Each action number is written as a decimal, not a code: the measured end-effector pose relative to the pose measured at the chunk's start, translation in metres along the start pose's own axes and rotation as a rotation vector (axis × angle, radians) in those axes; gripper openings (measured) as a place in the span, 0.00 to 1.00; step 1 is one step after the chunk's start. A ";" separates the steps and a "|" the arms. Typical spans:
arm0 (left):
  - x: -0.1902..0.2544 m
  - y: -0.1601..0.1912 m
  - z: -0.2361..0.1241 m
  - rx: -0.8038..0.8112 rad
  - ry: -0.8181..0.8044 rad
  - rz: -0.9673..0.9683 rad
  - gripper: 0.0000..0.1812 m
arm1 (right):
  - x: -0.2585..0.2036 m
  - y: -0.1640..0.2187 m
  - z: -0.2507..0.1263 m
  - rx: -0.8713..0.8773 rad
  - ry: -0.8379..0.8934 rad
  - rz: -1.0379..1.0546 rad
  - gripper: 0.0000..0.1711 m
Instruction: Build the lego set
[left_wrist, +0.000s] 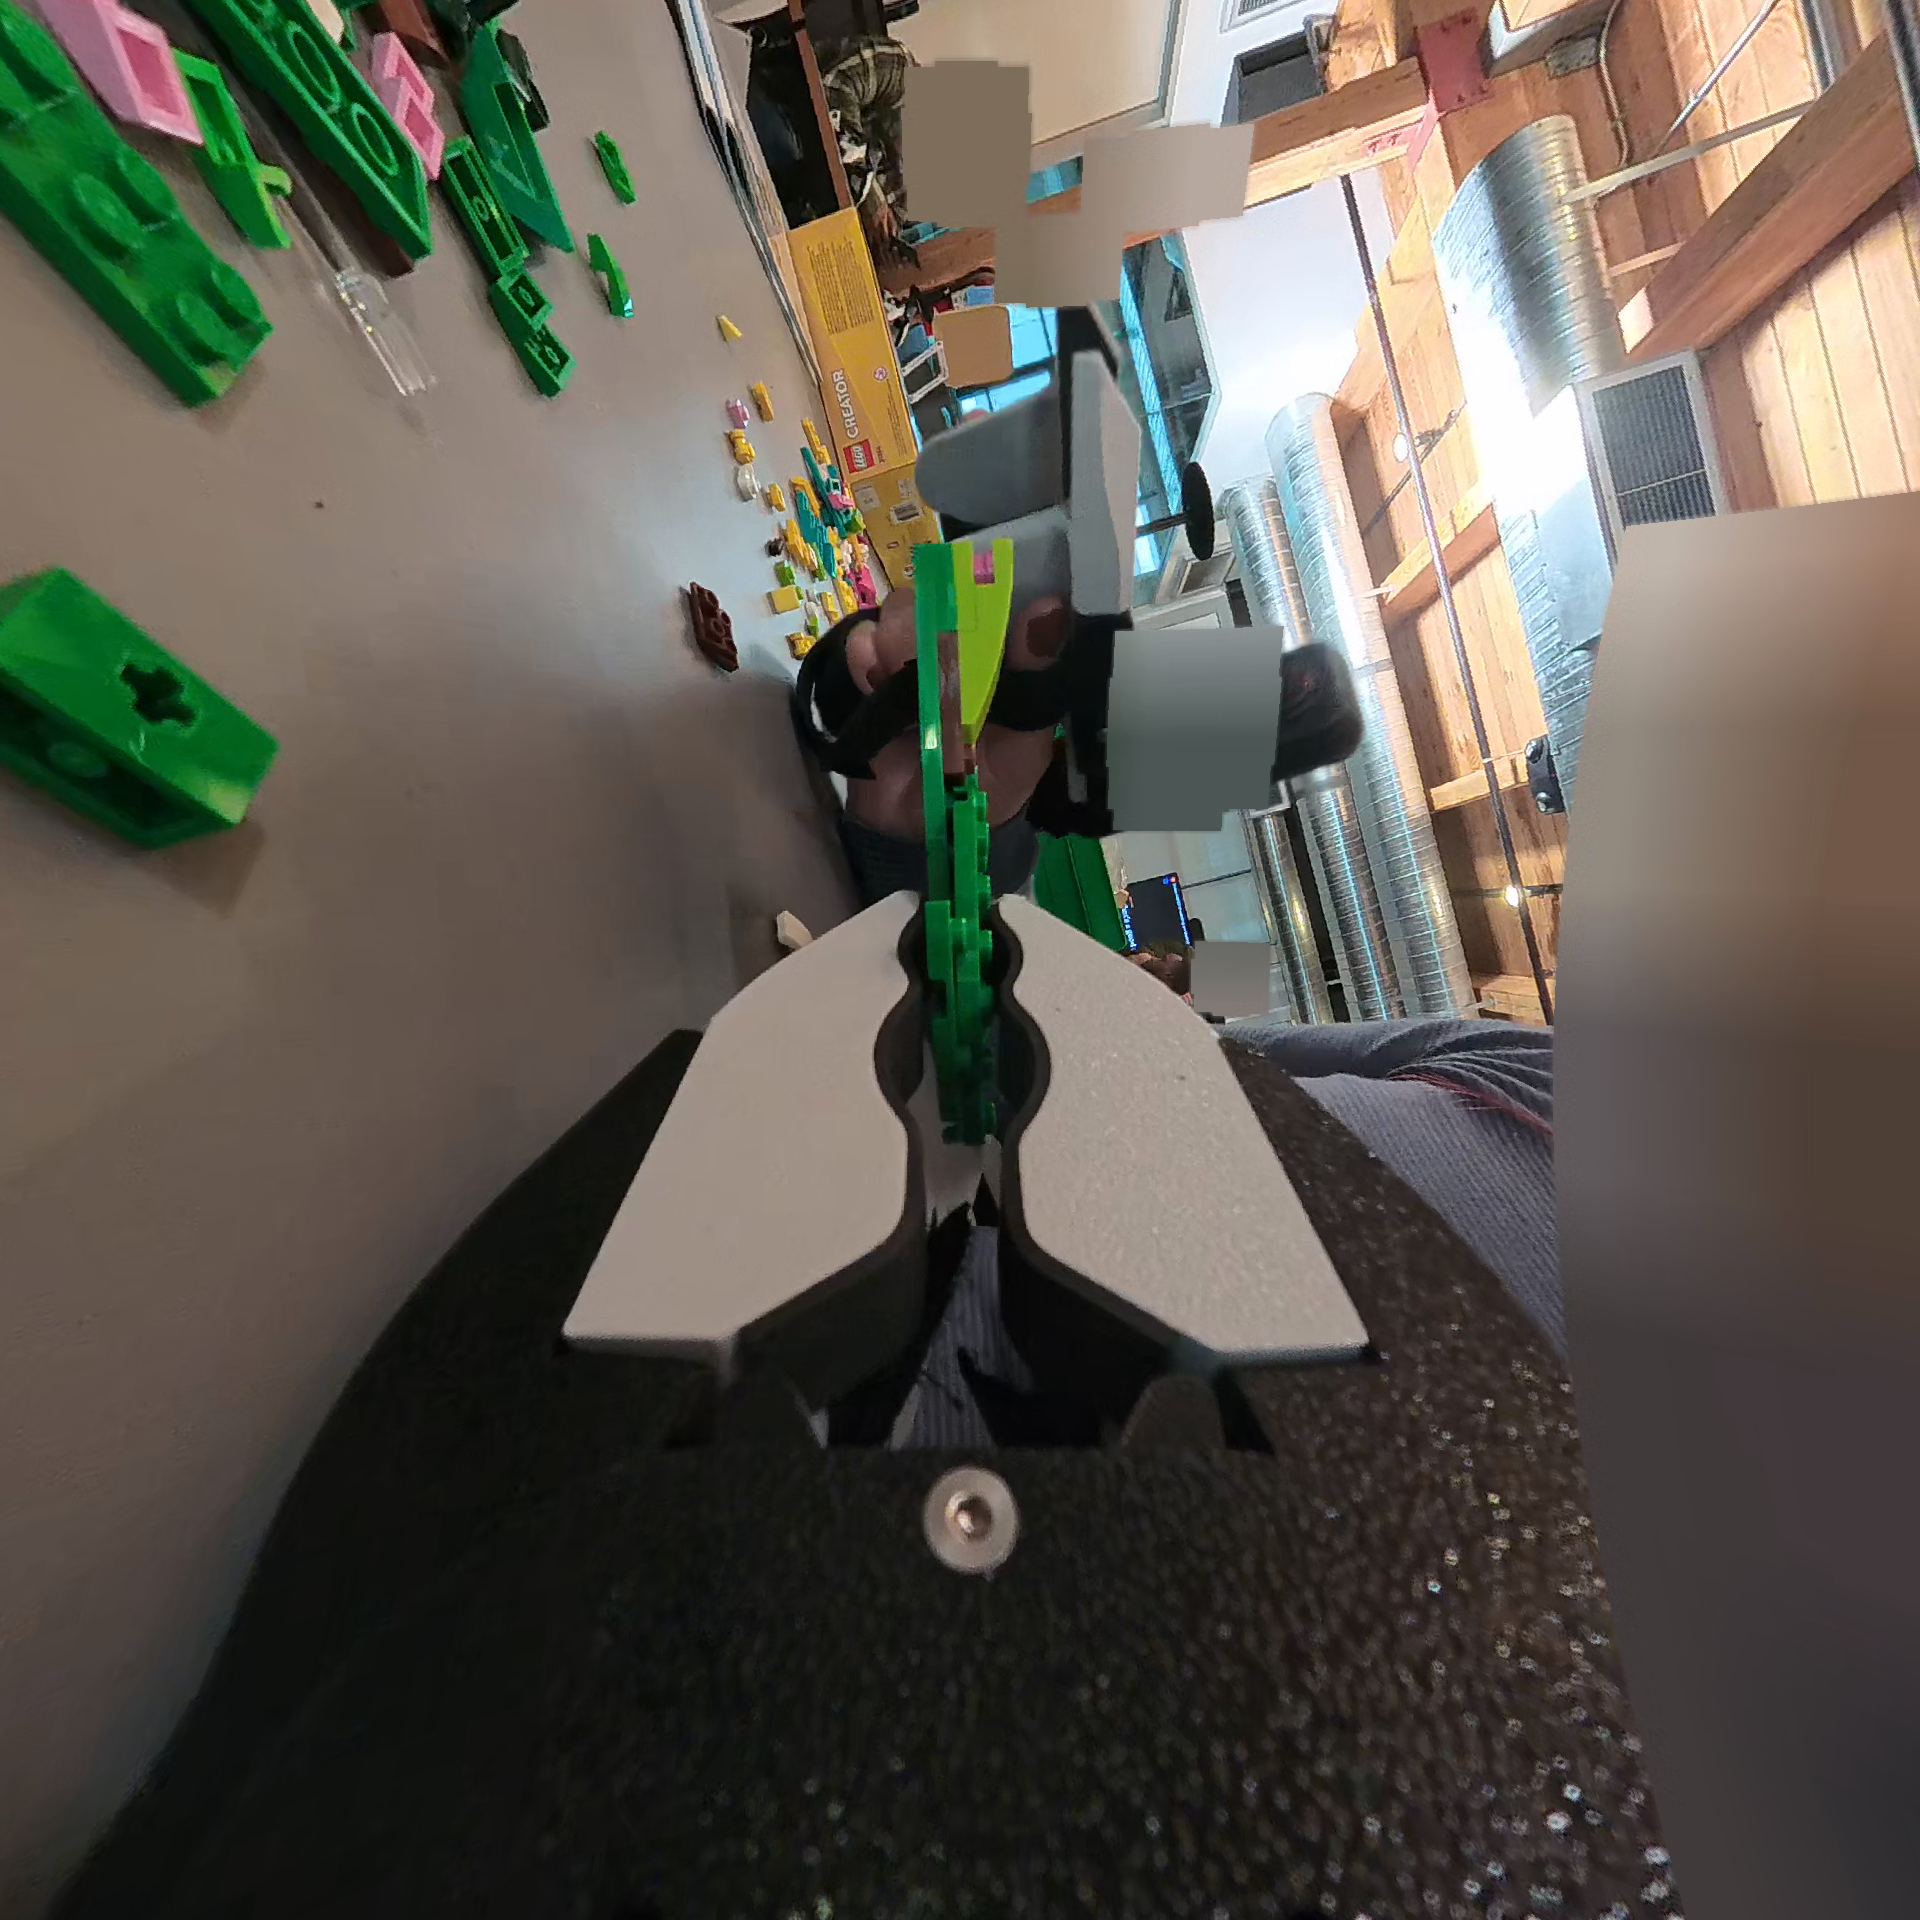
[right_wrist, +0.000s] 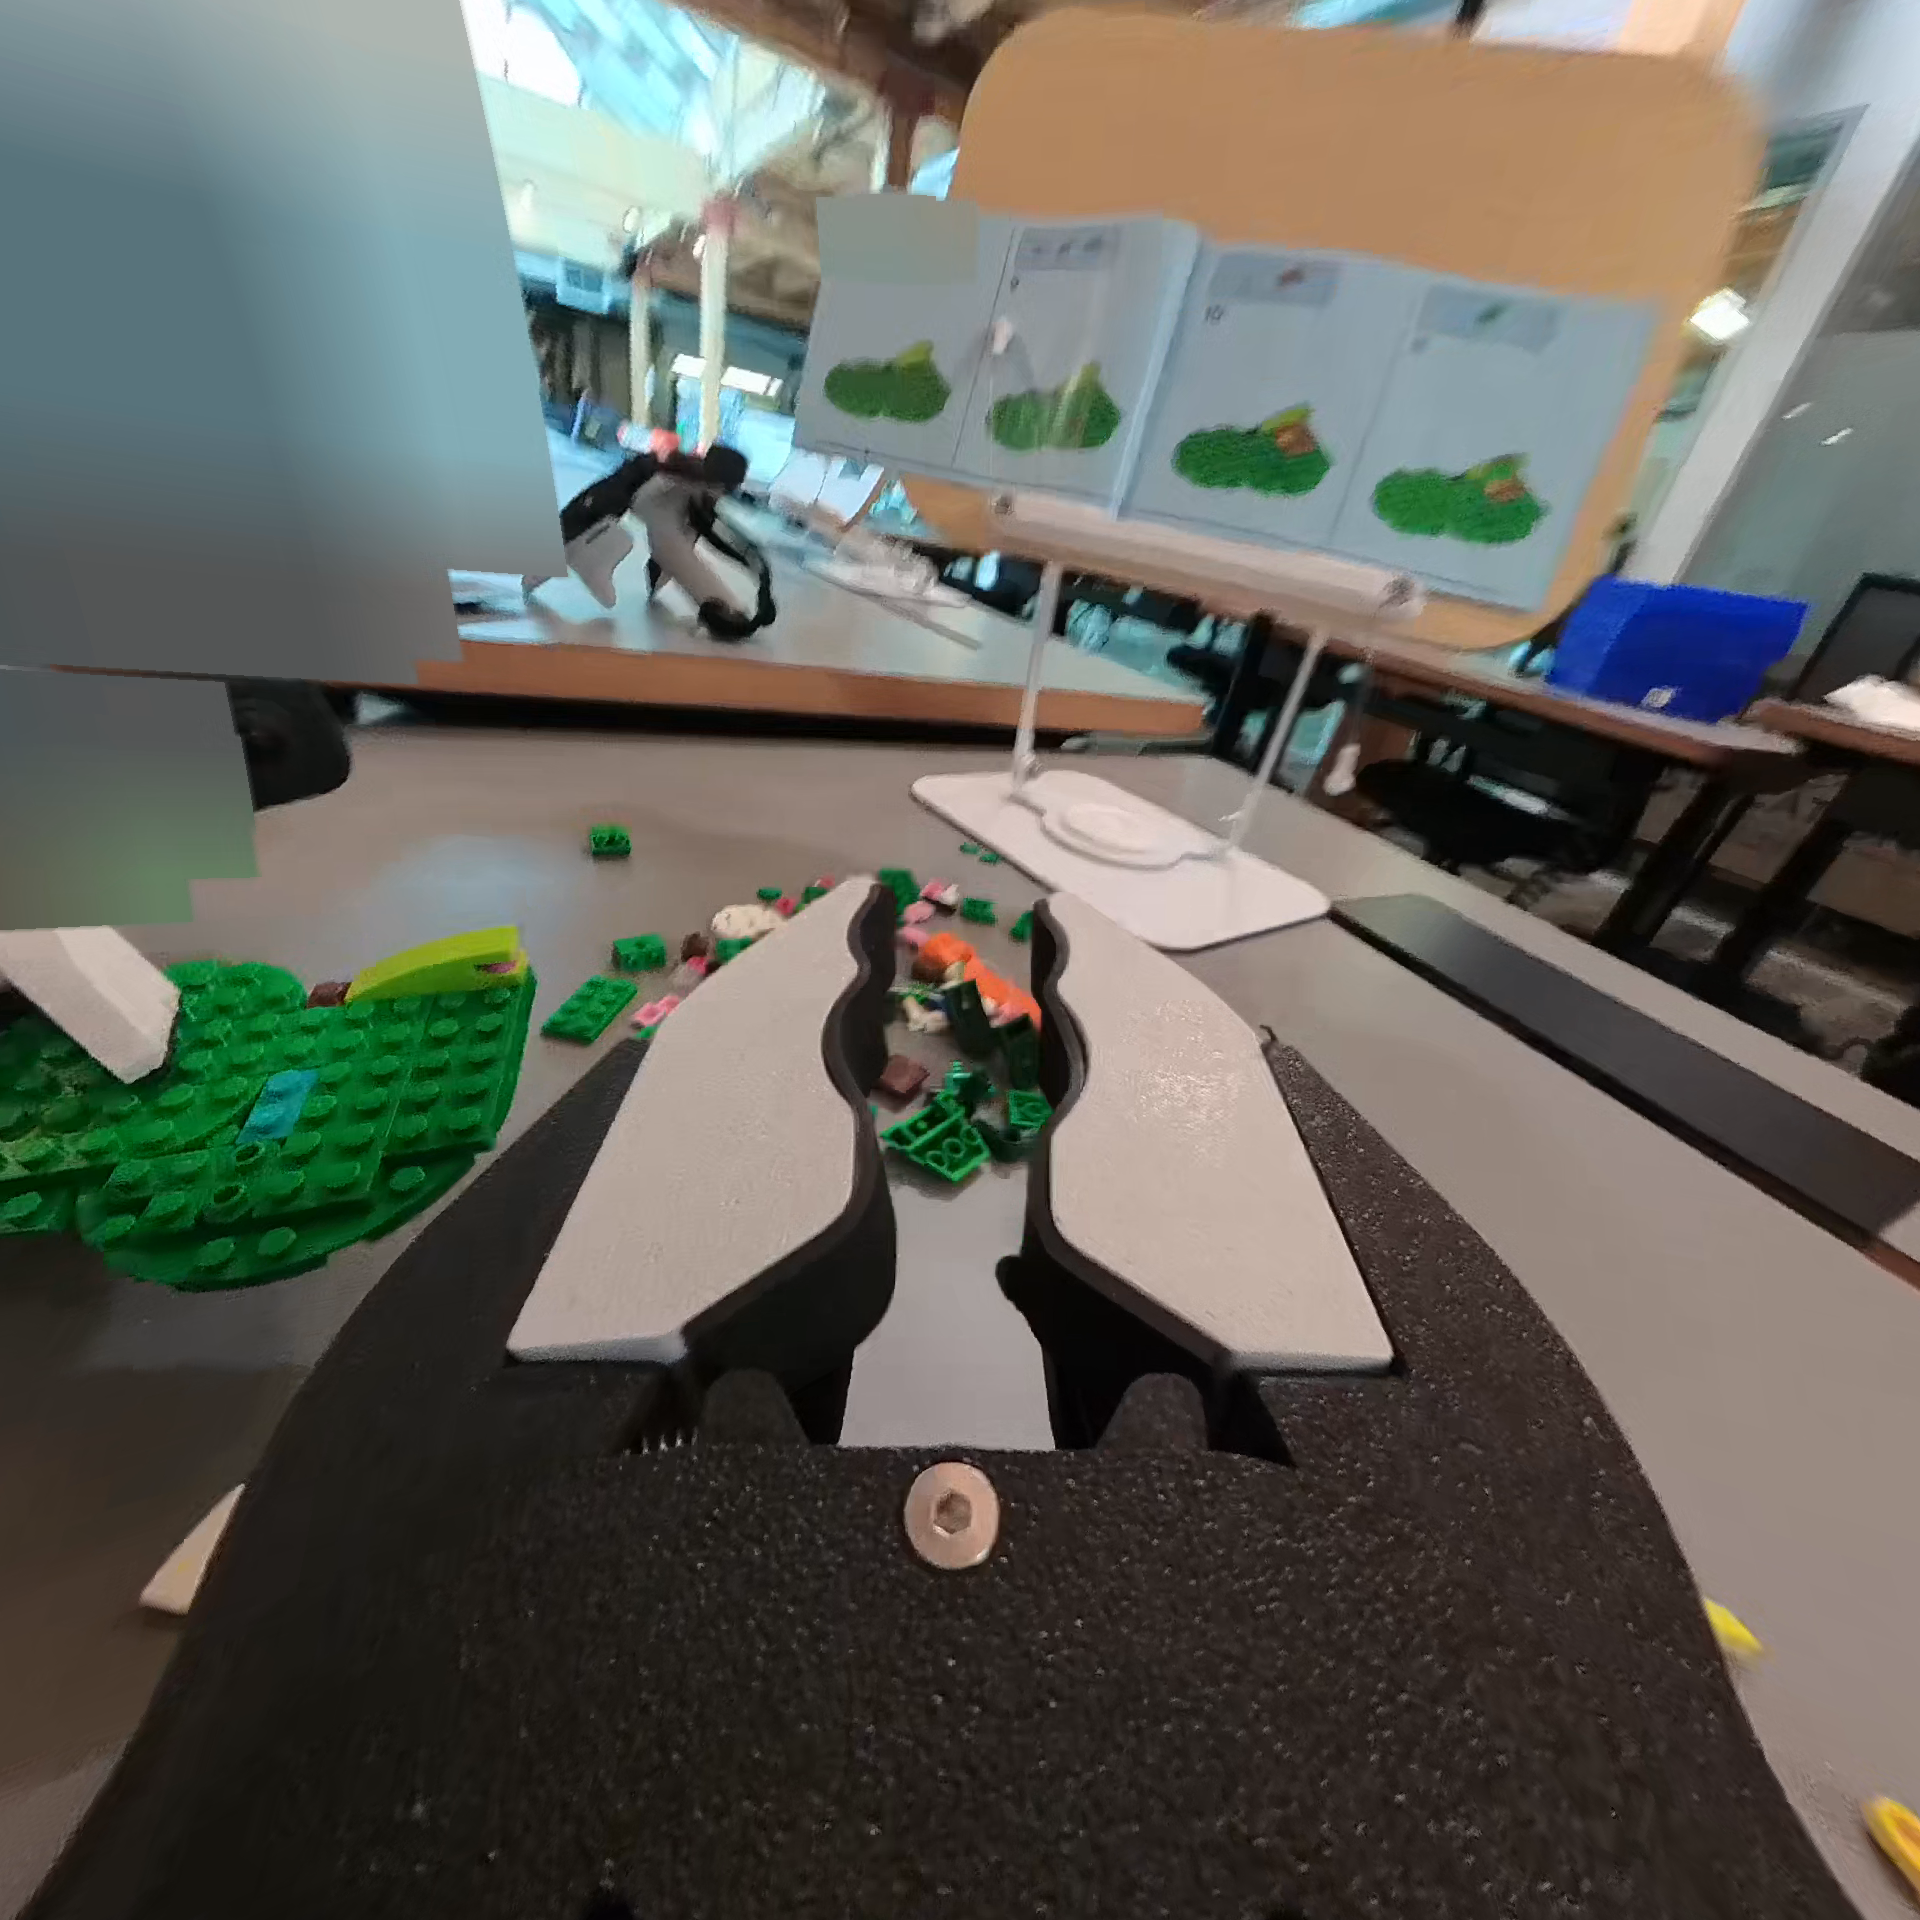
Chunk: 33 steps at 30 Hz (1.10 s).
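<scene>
We record printed writing in four places. We do not reproduce any of it.

1. A yellow cardboard box (left_wrist: 847, 384) at the far edge of the grey table (left_wrist: 468, 623) carries a small red brand logo, a line of white capitals along its side, a block of fine print and a small white label.
2. An open instruction booklet (right_wrist: 1226, 384), propped on a white stand (right_wrist: 1122, 831), shows step numbers beside pictures of a green build; motion blur leaves the digits barely legible.
3. A blue bin (right_wrist: 1673, 634) on a farther desk bears a small white label, too small to read.
4. A distant dark screen (left_wrist: 1153, 909) shows lit lines, illegible.
</scene>
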<state>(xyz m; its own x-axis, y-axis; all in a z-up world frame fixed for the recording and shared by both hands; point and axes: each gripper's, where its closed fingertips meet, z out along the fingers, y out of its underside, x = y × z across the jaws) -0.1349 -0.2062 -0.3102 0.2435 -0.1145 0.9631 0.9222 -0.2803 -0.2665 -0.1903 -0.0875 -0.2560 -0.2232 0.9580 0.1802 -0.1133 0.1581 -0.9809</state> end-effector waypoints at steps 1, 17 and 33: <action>0.000 0.000 0.000 0.000 -0.002 0.001 0.04 | -0.005 0.002 0.008 -0.038 -0.040 0.000 0.12; 0.003 0.002 -0.001 -0.008 0.021 0.002 0.04 | -0.087 0.071 0.188 -1.336 -0.698 0.201 0.07; 0.006 0.004 -0.003 -0.007 0.047 -0.004 0.04 | -0.088 0.106 0.177 -1.666 -0.611 0.002 0.08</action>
<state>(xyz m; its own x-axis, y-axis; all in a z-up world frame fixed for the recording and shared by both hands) -0.1310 -0.2106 -0.3053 0.2250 -0.1577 0.9615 0.9209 -0.2879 -0.2627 -0.3537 -0.1970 -0.3624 -0.5609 0.8026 -0.2031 0.8108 0.5821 0.0612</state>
